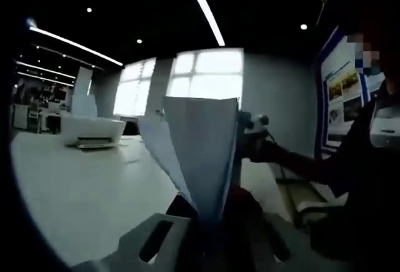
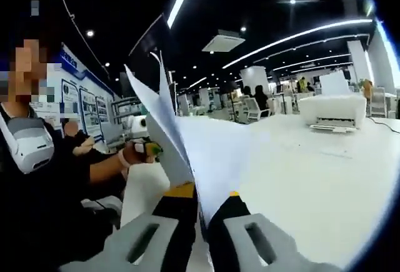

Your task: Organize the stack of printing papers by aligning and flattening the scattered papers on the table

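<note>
We hold the stack of printing papers (image 1: 200,153) lifted off the white counter (image 1: 81,191), pinched from opposite edges. The left hand-held gripper (image 1: 209,222) has its jaws closed on the near edge of the sheets, which rise between them and fan apart at the top. The right hand-held gripper (image 2: 203,212) is likewise clamped on the papers (image 2: 200,147), jaws nearly together with only the sheet thickness between. A printer (image 1: 92,131) sits far back on the counter, well apart. We judge the sheets light, thin and floppy: they splay and bow under their own weight, and slide readily against each other. Gripping low at the edge midpoints, both sides, should keep them together while we tap them square on the counter.
</note>
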The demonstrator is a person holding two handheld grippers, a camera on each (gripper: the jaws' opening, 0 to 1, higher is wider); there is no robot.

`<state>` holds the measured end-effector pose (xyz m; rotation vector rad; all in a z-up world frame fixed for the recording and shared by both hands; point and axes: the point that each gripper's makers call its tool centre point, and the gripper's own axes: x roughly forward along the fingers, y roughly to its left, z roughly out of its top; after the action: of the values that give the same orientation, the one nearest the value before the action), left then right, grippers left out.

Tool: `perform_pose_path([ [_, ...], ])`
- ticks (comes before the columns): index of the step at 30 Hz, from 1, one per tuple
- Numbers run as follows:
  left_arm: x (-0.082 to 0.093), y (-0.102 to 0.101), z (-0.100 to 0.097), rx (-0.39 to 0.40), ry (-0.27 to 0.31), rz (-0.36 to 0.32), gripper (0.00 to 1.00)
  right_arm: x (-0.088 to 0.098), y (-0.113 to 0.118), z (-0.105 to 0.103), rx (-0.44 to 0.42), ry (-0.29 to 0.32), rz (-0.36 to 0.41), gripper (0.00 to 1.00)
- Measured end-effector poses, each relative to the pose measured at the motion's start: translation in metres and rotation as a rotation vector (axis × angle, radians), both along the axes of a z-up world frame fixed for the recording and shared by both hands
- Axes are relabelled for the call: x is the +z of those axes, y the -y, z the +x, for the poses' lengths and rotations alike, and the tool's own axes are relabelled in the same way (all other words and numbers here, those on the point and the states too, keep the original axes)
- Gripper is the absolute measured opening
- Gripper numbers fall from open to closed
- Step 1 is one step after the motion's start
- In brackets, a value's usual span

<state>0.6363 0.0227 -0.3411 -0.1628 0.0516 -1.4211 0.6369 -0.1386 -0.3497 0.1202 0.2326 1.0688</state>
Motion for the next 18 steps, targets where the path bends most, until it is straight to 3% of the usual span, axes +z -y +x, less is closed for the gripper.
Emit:
perform_pose_path([
  [4, 0.013, 0.000, 0.001, 0.006, -0.012, -0.018, 0.08, 0.017, -0.001, -0.003, -0.005, 0.045, 0.027, 0.01],
  [5, 0.009, -0.001, 0.002, 0.001, -0.017, -0.008, 0.12, 0.012, -0.001, -0.005, 0.015, 0.066, 0.026, 0.07],
  [6, 0.003, -0.003, 0.004, 0.009, -0.035, 0.005, 0.20, 0.005, 0.001, -0.003, 0.007, 0.056, 0.021, 0.20],
  [7, -0.006, -0.004, 0.008, 0.025, -0.091, 0.009, 0.28, -0.009, 0.004, 0.000, -0.012, 0.016, -0.001, 0.27],
  [8, -0.008, -0.003, 0.007, 0.015, -0.091, 0.004, 0.28, -0.021, 0.004, 0.000, -0.013, -0.017, -0.022, 0.27],
  [11, -0.008, 0.000, -0.003, -0.024, -0.053, -0.007, 0.11, -0.024, 0.001, -0.001, 0.003, 0.041, -0.027, 0.14],
  [14, -0.002, 0.002, 0.001, -0.018, -0.059, -0.011, 0.07, -0.012, -0.002, -0.005, 0.011, 0.001, 0.035, 0.05],
  [18, 0.012, 0.001, -0.001, -0.021, -0.044, -0.034, 0.06, 0.007, -0.004, -0.011, 0.031, 0.055, 0.051, 0.00],
])
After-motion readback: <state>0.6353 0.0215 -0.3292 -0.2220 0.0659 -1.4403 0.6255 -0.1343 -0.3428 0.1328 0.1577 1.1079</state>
